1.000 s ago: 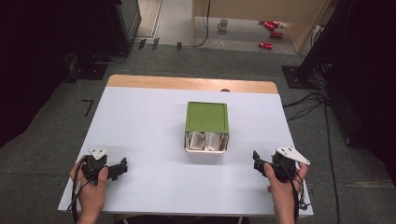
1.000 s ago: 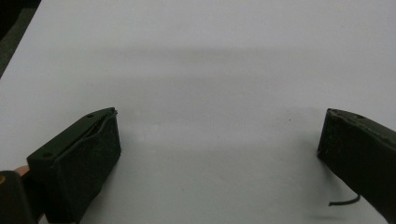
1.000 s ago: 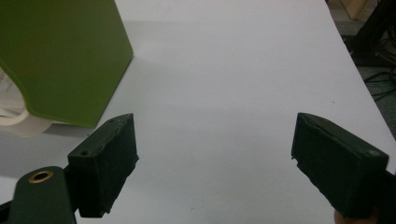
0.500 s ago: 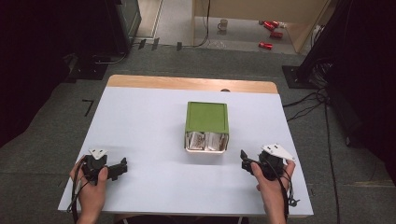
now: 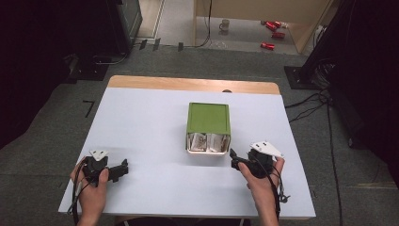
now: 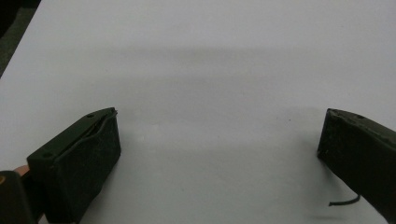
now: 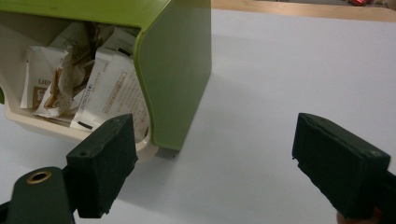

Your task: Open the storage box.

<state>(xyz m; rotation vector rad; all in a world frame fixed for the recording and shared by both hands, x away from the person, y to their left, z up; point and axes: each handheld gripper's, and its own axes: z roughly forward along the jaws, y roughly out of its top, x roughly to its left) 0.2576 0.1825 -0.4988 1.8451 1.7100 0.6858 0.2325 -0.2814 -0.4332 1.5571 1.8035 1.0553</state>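
A green box (image 5: 208,118) with a cream front tray lies on the white table (image 5: 141,122), its open end toward me and stuffed with paper sachets (image 5: 205,141). My right gripper (image 5: 234,158) stands open just right of that open end; in the right gripper view the green box (image 7: 175,70) and its sachets (image 7: 100,84) sit close ahead at the left, with the gripper (image 7: 212,154) wide apart and empty. At the near left, my left gripper (image 5: 124,167) rests open over bare table, also seen as the left gripper (image 6: 217,140) with nothing between the jaws.
The table's far edge is a wooden strip (image 5: 193,84). Beyond it lie grey floor, cables (image 5: 310,101), a mug (image 5: 225,24) and red cans (image 5: 273,28). Dark equipment stands at both sides.
My right gripper has moved left and forward, from the table's right edge to just beside the box's open end. The left gripper has stayed put.
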